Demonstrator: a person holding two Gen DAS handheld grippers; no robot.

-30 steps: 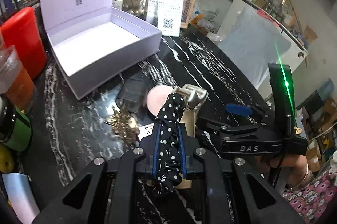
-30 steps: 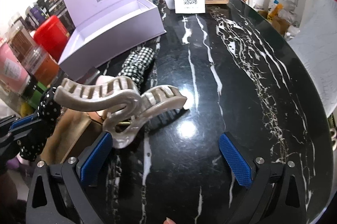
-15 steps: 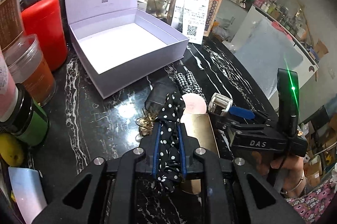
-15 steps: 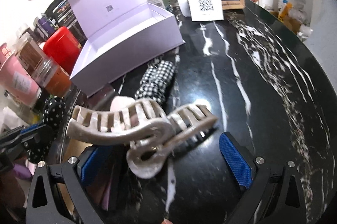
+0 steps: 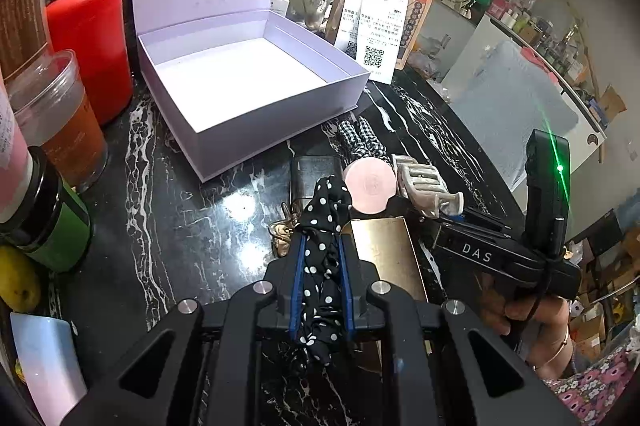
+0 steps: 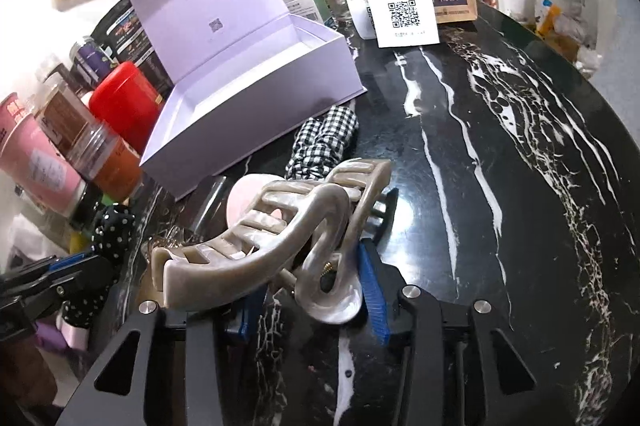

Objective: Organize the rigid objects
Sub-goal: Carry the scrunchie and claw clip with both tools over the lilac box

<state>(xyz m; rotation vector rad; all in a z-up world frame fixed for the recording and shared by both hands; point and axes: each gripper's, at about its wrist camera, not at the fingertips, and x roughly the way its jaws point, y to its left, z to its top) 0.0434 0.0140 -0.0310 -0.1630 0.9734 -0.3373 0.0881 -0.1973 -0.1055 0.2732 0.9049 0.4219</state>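
The lilac box [image 5: 256,82] is empty: the left claw [image 5: 320,290] clamps a polka-dot scrunchie [image 5: 324,226], the right claw [image 6: 316,290] is closing on the hair clip [image 6: 276,238], and the rest lies on the table [image 6: 500,186].

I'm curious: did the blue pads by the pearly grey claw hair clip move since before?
Yes. The right gripper is closing around the pearly grey claw hair clip, pads drawn inward over the black marble table.

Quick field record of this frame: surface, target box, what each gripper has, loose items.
surface: black marble table
box: lilac box, lid up, nothing inside
left gripper: shut on polka-dot scrunchie
right gripper: jaws closing, pearl hair claw between them
loose: checked scrunchie, pink compact, gold card
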